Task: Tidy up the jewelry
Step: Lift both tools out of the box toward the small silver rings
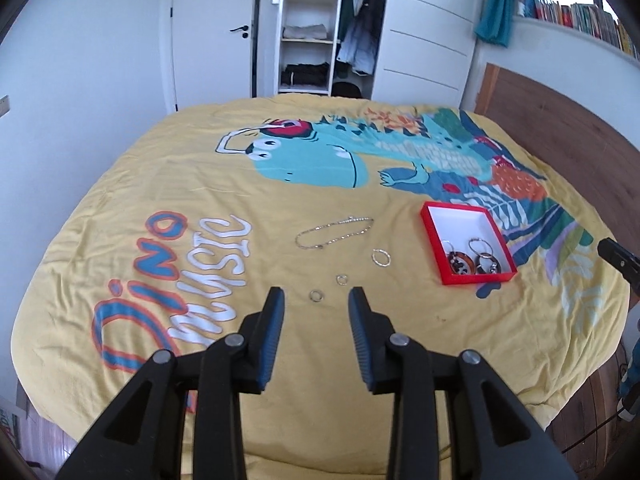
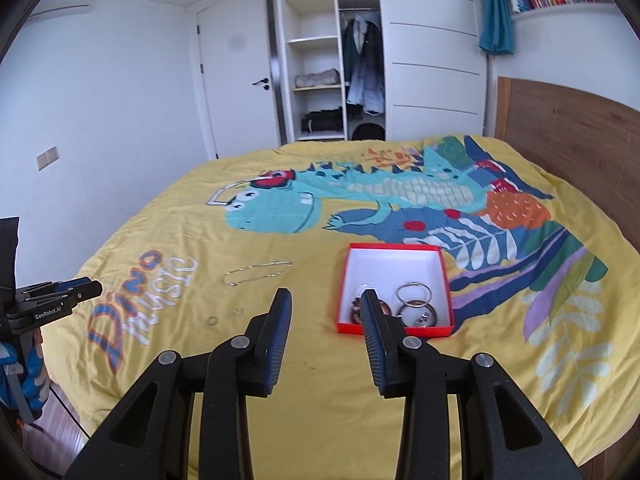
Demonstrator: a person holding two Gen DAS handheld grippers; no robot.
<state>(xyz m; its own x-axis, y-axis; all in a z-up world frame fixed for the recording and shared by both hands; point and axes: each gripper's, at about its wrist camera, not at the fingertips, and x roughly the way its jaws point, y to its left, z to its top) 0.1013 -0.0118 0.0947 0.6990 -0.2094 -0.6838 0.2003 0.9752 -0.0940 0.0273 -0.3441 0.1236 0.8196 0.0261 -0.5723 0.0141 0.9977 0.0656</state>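
Note:
A red box (image 1: 434, 242) with a white inside lies on the yellow bedspread and holds several hoop earrings (image 1: 478, 245); it also shows in the right wrist view (image 2: 343, 286). A silver chain (image 1: 334, 231) lies left of the box. A larger silver ring (image 1: 381, 257) and two small rings (image 1: 342, 279) (image 1: 316, 295) lie near it. My left gripper (image 1: 316, 298) is open and empty, hovering just before the small rings. My right gripper (image 2: 325, 300) is open and empty, near the box's front left corner. The chain (image 2: 256, 270) and small rings (image 2: 212, 321) show left of it.
The bedspread (image 1: 200, 184) with a dinosaur print covers the whole bed. A wooden headboard (image 2: 568, 128) stands at the right. An open wardrobe (image 2: 332, 60) and a white door (image 2: 236, 80) are beyond the bed's far edge. The left gripper shows at the right view's left edge (image 2: 56, 300).

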